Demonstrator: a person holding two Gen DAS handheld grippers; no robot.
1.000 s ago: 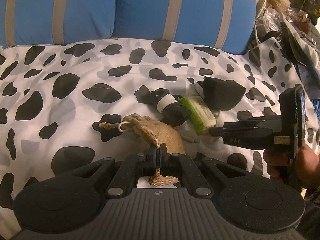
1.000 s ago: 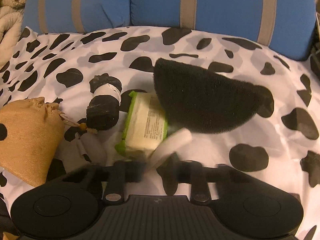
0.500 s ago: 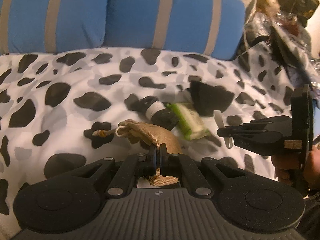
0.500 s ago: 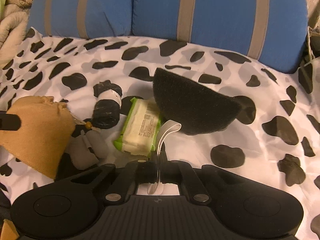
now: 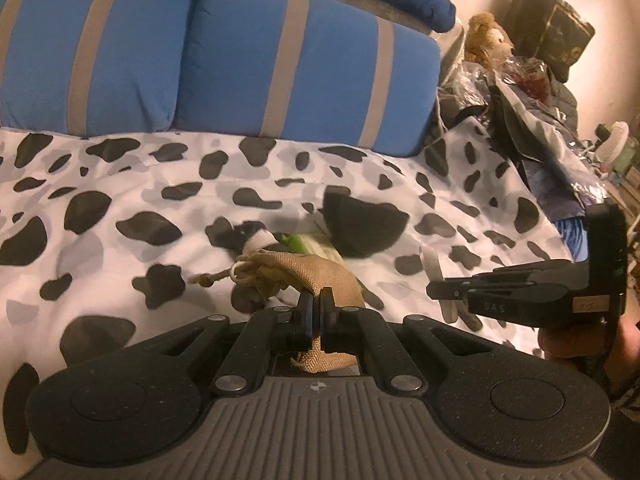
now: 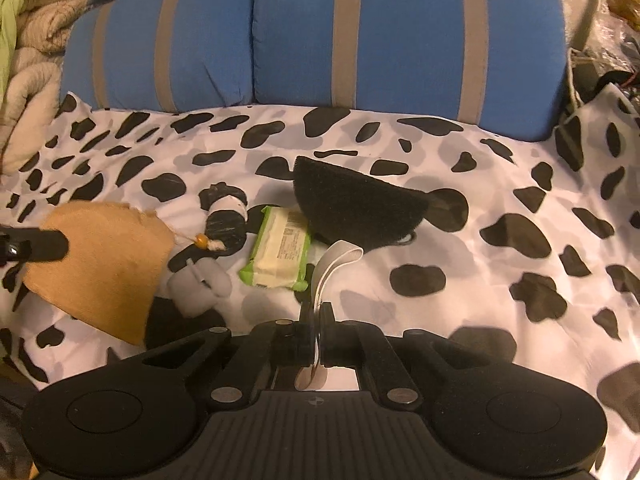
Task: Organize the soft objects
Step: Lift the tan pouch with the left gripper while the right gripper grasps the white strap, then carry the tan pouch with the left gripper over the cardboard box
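My left gripper (image 5: 317,307) is shut on a tan burlap drawstring pouch (image 5: 304,270), lifted off the cow-print bedspread (image 5: 120,184); the pouch (image 6: 108,268) also hangs at the left of the right wrist view. My right gripper (image 6: 317,312) is shut on a white elastic strap (image 6: 334,262) that runs to the black half-round foam pad (image 6: 352,204). In the left wrist view the right gripper (image 5: 436,290) sits at the right with the strap (image 5: 434,268) across its tip. On the bed lie a green pack of wipes (image 6: 280,246) and a black-and-white rolled sock (image 6: 226,216).
Two blue pillows with grey stripes (image 6: 400,36) line the back of the bed. A grey soft lump (image 6: 200,286) lies beside the pouch. Crumpled blankets (image 6: 28,48) sit at the far left. A teddy bear (image 5: 488,42), bags and clutter (image 5: 532,120) crowd the right side.
The right gripper has shut on the white strap and risen, drawing it up from the bed. The left gripper has lifted the pouch a little higher and both views have pulled back.
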